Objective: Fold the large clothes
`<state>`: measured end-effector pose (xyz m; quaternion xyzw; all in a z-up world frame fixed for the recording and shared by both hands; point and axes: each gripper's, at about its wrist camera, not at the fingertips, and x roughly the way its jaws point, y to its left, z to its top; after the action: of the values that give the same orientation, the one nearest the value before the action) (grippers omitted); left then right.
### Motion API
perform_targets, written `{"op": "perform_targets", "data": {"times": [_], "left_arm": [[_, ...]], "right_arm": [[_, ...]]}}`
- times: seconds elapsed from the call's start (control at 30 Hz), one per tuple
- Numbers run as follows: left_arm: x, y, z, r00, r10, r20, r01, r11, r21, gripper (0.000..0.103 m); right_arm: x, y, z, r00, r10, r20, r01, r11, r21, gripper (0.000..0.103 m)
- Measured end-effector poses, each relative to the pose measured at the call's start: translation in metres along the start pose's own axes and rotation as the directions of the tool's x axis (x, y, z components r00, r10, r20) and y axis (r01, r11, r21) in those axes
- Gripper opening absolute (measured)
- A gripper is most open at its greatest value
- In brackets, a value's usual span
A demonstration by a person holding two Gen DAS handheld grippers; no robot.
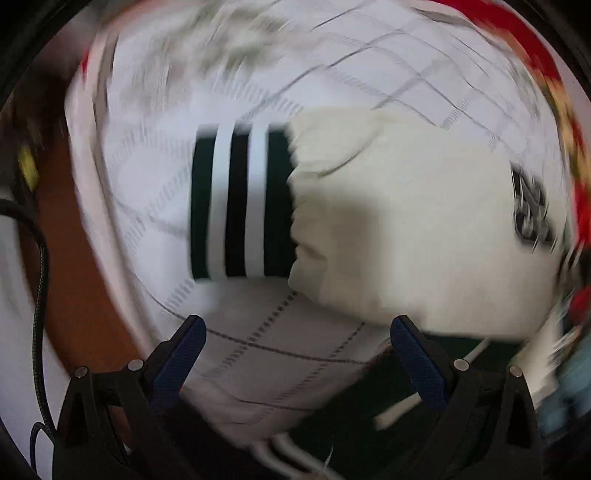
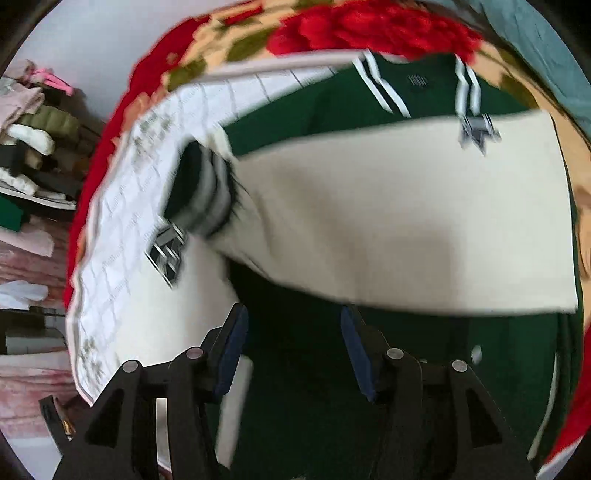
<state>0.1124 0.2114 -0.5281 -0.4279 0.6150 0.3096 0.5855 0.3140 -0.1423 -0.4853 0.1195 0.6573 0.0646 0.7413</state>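
A green varsity jacket [image 2: 295, 110] with cream sleeves lies on a white checked sheet [image 2: 122, 229]. In the right wrist view one cream sleeve [image 2: 406, 221] lies folded across the green body, its striped cuff [image 2: 210, 199] at the left. In the left wrist view the cream sleeve [image 1: 406, 221] and its green, white-striped cuff [image 1: 240, 206] lie on the sheet [image 1: 280, 350]. My left gripper [image 1: 297, 332] is open and empty just above the sheet, short of the sleeve. My right gripper [image 2: 291, 317] is open and empty over the green body.
A red floral blanket [image 2: 332, 26] lies under the sheet along the far edge. A shelf with stacked clothes [image 2: 33, 147] stands at the left. An orange-brown floor [image 1: 74, 258] and a black cable [image 1: 40, 280] show left of the bed.
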Motion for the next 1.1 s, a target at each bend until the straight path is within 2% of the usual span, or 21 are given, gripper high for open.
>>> {"op": "perform_targets", "data": {"times": [0.03, 0.07, 0.1, 0.13, 0.17, 0.2, 0.23, 0.3, 0.4, 0.47, 0.57, 0.7, 0.8, 0.87, 0.9, 0.93, 1.0, 1.1], "left_arm": [[0.008, 0.008, 0.006, 0.997, -0.075, 0.003, 0.075, 0.995, -0.073, 0.092], [0.010, 0.011, 0.010, 0.995, -0.100, 0.011, 0.100, 0.990, -0.098, 0.088], [0.014, 0.012, 0.017, 0.990, -0.136, 0.027, 0.138, 0.983, -0.125, 0.078], [0.017, 0.011, 0.028, 0.989, -0.139, 0.057, 0.146, 0.979, -0.145, 0.062], [0.020, 0.011, 0.035, 0.989, -0.129, 0.073, 0.139, 0.977, -0.161, 0.055], [0.021, 0.011, 0.042, 0.988, -0.122, 0.094, 0.137, 0.976, -0.170, 0.032], [0.019, 0.009, 0.052, 0.984, -0.108, 0.141, 0.132, 0.977, -0.168, 0.024], [0.010, 0.003, 0.069, 0.974, -0.080, 0.214, 0.110, 0.985, -0.131, 0.020], [-0.007, -0.007, 0.100, 0.949, -0.068, 0.306, 0.093, 0.994, -0.066, 0.019], [-0.018, -0.020, 0.133, 0.927, -0.069, 0.369, 0.080, 0.997, -0.015, 0.019], [-0.018, -0.031, 0.178, 0.917, -0.075, 0.392, 0.066, 0.997, 0.038, 0.019], [-0.012, -0.037, 0.214, 0.912, -0.097, 0.399, 0.079, 0.995, 0.062, 0.022], [-0.021, -0.029, 0.204, 0.914, -0.142, 0.380, 0.133, 0.990, 0.050, 0.022], [-0.024, -0.022, 0.197, 0.919, -0.178, 0.351, 0.177, 0.984, 0.035, 0.027], [-0.030, -0.013, 0.186, 0.919, -0.192, 0.344, 0.193, 0.981, 0.034, 0.035], [-0.035, -0.008, 0.176, 0.914, -0.219, 0.342, 0.222, 0.975, 0.029, 0.051], [-0.039, -0.002, 0.160, 0.906, -0.251, 0.340, 0.258, 0.966, 0.026, 0.067], [-0.025, -0.007, 0.149, 0.913, -0.281, 0.297, 0.292, 0.956, 0.005, 0.067]], "right_arm": [[0.004, -0.001, -0.001, 1.000, -0.003, -0.010, 0.003, 1.000, 0.005, 0.055], [0.008, -0.004, -0.007, 1.000, -0.008, -0.020, 0.008, 1.000, 0.008, 0.055], [0.011, -0.002, -0.007, 1.000, -0.012, -0.021, 0.012, 1.000, 0.009, 0.055], [0.013, -0.001, -0.007, 1.000, -0.013, -0.021, 0.013, 1.000, 0.009, 0.055], [0.015, -0.001, -0.009, 1.000, -0.012, -0.023, 0.012, 1.000, 0.009, 0.055], [0.017, 0.000, -0.010, 1.000, -0.008, -0.024, 0.008, 1.000, 0.012, 0.055], [0.018, 0.001, -0.010, 1.000, -0.008, -0.024, 0.008, 1.000, 0.012, 0.055], [0.018, 0.006, -0.008, 1.000, -0.015, -0.017, 0.015, 1.000, 0.001, 0.055], [0.014, 0.013, -0.001, 1.000, -0.017, 0.001, 0.017, 1.000, -0.014, 0.055], [0.014, 0.022, 0.009, 1.000, -0.010, 0.016, 0.010, 1.000, -0.018, 0.055], [0.021, 0.034, 0.028, 1.000, 0.008, 0.024, -0.008, 1.000, -0.004, 0.055], [0.043, 0.057, 0.057, 0.997, 0.040, 0.059, -0.041, 0.999, 0.001, 0.055], [0.081, 0.077, 0.081, 0.994, 0.105, 0.008, -0.106, 0.994, 0.040, 0.055], [0.101, 0.088, 0.088, 0.995, 0.089, -0.050, -0.087, 0.996, 0.029, 0.055], [0.102, 0.090, 0.090, 0.995, 0.086, -0.053, -0.085, 0.996, 0.020, 0.055], [0.098, 0.090, 0.092, 0.994, 0.096, -0.055, -0.095, 0.995, 0.007, 0.055], [0.085, 0.082, 0.089, 0.991, 0.126, -0.046, -0.126, 0.992, 0.003, 0.055], [0.069, 0.067, 0.081, 0.991, 0.130, -0.044, -0.130, 0.991, 0.011, 0.055]]}}
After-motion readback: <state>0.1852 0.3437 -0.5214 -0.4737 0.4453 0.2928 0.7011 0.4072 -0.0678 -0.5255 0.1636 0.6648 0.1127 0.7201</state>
